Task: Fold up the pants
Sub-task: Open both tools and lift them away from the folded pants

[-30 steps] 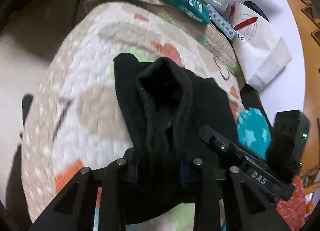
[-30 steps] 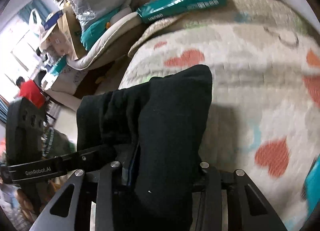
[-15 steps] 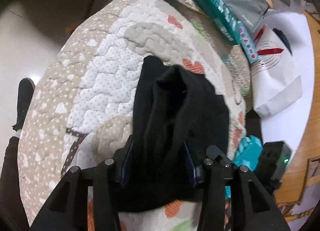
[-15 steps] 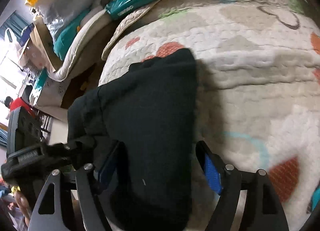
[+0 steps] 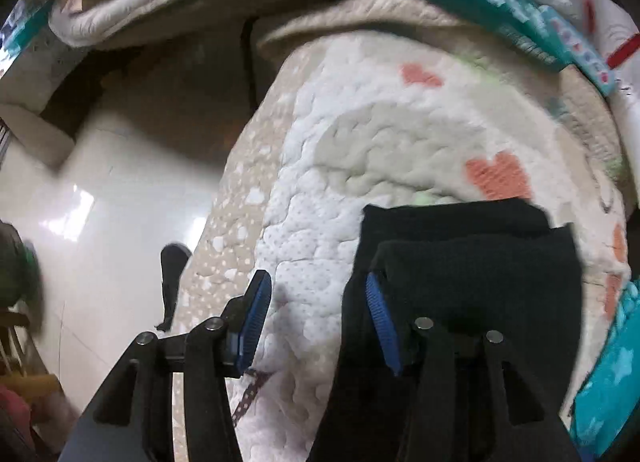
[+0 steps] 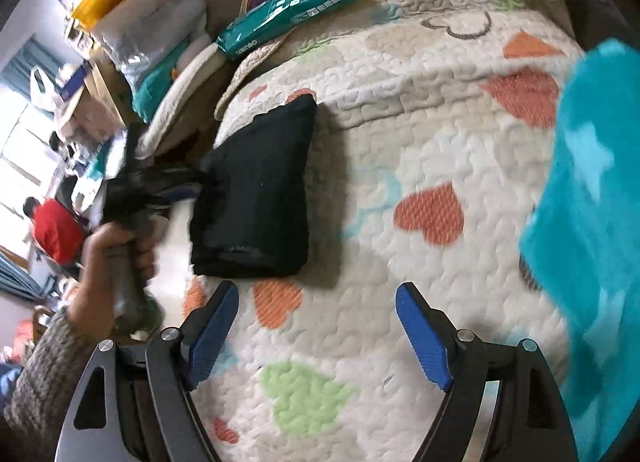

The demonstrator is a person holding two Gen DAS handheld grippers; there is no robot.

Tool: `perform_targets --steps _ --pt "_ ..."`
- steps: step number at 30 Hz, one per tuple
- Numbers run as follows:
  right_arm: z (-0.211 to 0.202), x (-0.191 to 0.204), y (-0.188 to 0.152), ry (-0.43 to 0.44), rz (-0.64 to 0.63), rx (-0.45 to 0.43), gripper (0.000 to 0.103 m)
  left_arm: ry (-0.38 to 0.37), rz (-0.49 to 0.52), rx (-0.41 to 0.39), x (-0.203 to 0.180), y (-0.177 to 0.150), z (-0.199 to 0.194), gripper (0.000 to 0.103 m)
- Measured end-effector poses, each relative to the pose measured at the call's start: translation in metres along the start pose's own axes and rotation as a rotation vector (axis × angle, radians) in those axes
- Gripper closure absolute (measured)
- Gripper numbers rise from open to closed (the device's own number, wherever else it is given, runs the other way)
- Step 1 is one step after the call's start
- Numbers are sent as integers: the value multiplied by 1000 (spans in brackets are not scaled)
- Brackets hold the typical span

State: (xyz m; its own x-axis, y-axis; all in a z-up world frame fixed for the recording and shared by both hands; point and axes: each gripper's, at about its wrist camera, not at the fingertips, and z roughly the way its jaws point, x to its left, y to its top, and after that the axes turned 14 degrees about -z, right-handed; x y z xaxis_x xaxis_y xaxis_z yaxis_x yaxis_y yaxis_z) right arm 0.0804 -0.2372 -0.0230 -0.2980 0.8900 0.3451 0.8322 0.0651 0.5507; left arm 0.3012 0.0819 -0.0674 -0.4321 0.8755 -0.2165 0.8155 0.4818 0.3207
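The black pants lie folded in a compact bundle on the quilted heart-pattern bedspread. In the left wrist view the pants lie right of my open left gripper; its right finger touches their left edge, and nothing is between the fingers. My right gripper is open and empty, pulled back a little in front of the bundle. The left gripper and the hand holding it show blurred at the bundle's left side in the right wrist view.
A teal star-pattern cloth lies on the bed at the right. A green box and bags sit at the bed's far edge. The bed's left edge drops to a pale floor.
Both grippers have opened and let go of the pants. The folded bundle now rests on the bed. The right gripper has pulled back; the left has shifted to the bundle's left edge.
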Motion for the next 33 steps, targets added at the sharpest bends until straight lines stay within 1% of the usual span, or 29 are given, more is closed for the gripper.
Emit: perform_targets --steps 3,5,7,8,10,13,15,16,19,21,23,24,26,28,29,31,33 --pt "5 9 -6 -3 -15 -7 17 -46 -49 -5 13 1 -5 49" --pt "10 16 -6 -5 -34 1 18 -28 -56 -15 26 -2 -13 49" --pt "9 27 -10 -21 -70 -10 18 -38 -73 -15 41 -9 -23 49" --pt "8 33 -13 -27 -89 -16 18 -51 -82 -19 53 -16 -32 49" --pt "8 45 -20 -31 -117 -24 18 -54 -75 -35 64 -31 -45 49" --pt "12 56 -34 -15 -112 -23 17 -58 -46 -98 80 -73 -77 49" --pt "16 63 -41 -30 -118 -19 17 -67 -35 -145 85 -102 -96 49" --pt "17 65 -44 -43 -123 -19 17 -71 -36 -172 88 -116 -106 49" --pt "14 73 -53 -108 -132 -47 17 -67 -11 -295 86 -160 -137 48" --pt "8 73 -59 -133 -110 -78 17 -52 21 -412 82 -188 -160 39" --pt "4 71 -65 -146 -83 -100 17 -39 40 -540 79 -213 -184 19" --pt "2 71 -70 -150 -72 -108 17 -38 42 -606 79 -224 -196 14" --pt "2 72 -74 -162 -68 -111 17 -51 48 -748 80 -246 -222 1" --pt "0 77 -78 -173 -82 -119 17 -73 66 -843 79 -264 -243 0" --pt "-1 79 -78 -177 -91 -126 17 -74 81 -863 76 -268 -248 0" --pt "-6 86 -79 -186 -114 -147 17 -81 111 -863 71 -273 -254 0" --pt "-11 94 -82 -200 -141 -164 17 -108 139 -805 69 -274 -255 0"
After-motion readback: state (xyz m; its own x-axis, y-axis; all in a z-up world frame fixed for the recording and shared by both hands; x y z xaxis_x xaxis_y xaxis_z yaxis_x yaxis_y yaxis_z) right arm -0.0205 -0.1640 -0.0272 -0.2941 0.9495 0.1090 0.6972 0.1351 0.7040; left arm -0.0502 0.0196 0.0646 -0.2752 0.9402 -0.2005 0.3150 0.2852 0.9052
